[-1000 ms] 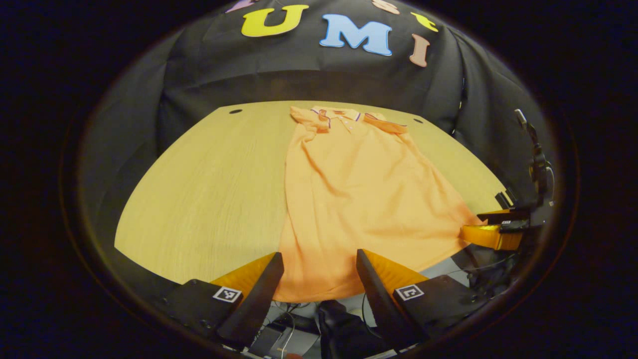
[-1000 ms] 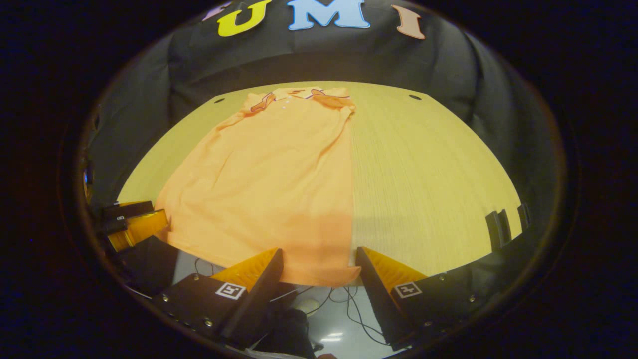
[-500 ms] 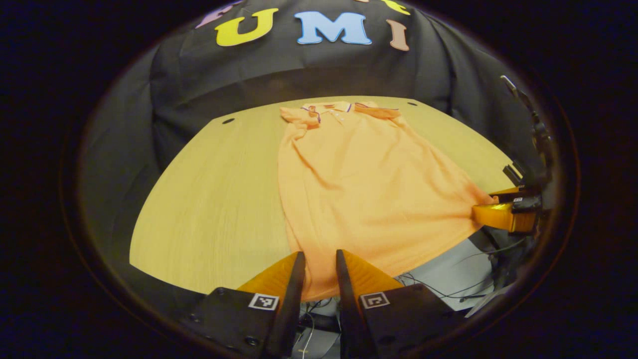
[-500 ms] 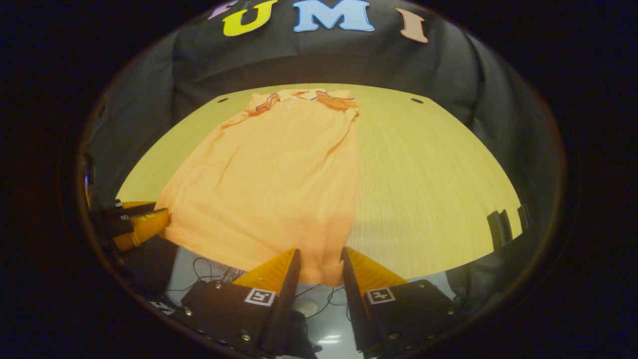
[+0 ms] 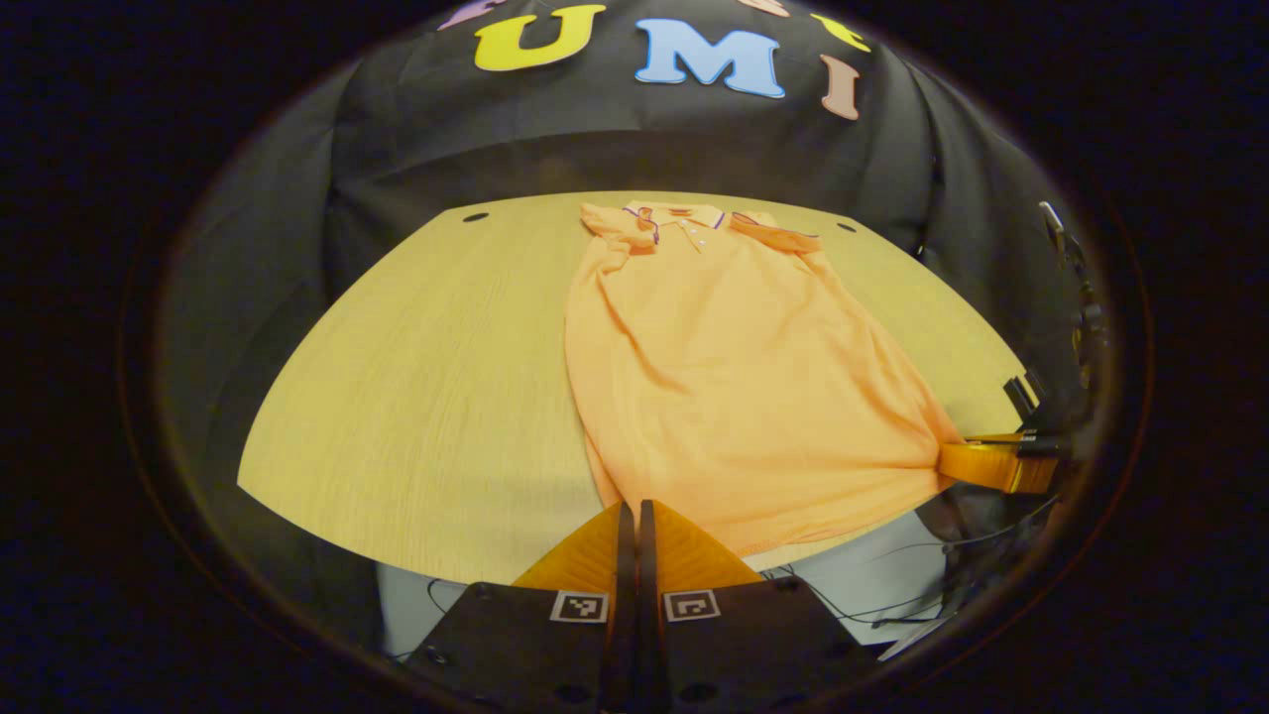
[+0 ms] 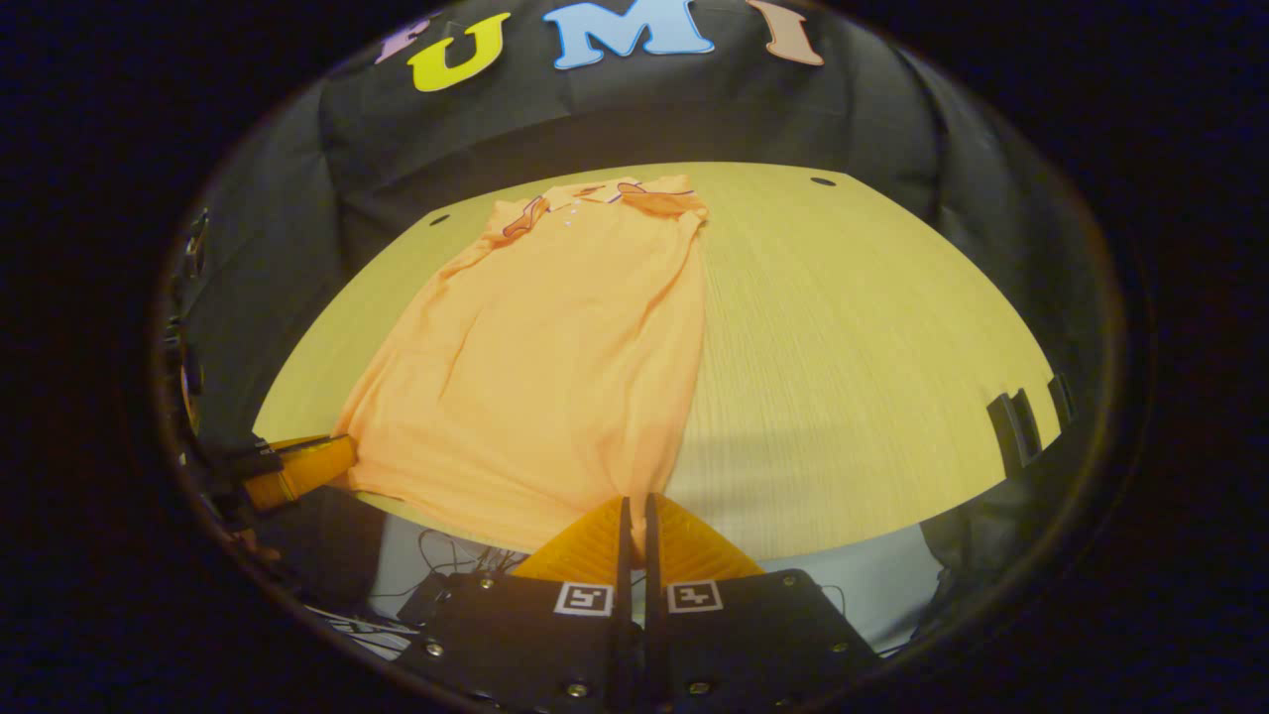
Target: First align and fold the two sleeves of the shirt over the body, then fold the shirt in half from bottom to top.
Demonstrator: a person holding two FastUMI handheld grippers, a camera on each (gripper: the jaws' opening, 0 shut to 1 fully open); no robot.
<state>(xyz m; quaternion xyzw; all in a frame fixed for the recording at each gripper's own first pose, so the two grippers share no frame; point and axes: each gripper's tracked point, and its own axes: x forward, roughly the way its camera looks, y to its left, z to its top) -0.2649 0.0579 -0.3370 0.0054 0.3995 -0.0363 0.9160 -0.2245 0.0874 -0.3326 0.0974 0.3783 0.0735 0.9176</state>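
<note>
A black cloth wall closes the booth behind a pale wooden table, whose far edge runs just below the cloth and whose near edge curves across the bottom of both views. Two small dark holes sit near the table's far corners; one shows at in the left gripper view.

The orange shirt lies flat on the table with its collar toward the far edge and its hem at the near edge. Both sleeves are folded in over the body, so the shirt reads as one long panel, narrow at the collar and wider toward the hem. In the right gripper view the same shirt spreads from the far edge down to the near edge, left of the table's middle.

The left tongs are closed together at the near edge, pinching the hem corner on their side; the cloth draws up into a point where it enters the fingers. The right tongs are likewise closed on the other hem corner, with the fabric running straight into the narrow slit between the fingers. Each pair also shows in the other's view, at the side of the hem: the right tongs at and the left tongs at, touching the fabric there.

A small dark clip-like fixture stands at the table's right edge. Below the near edge, loose cables lie on a light floor.
</note>
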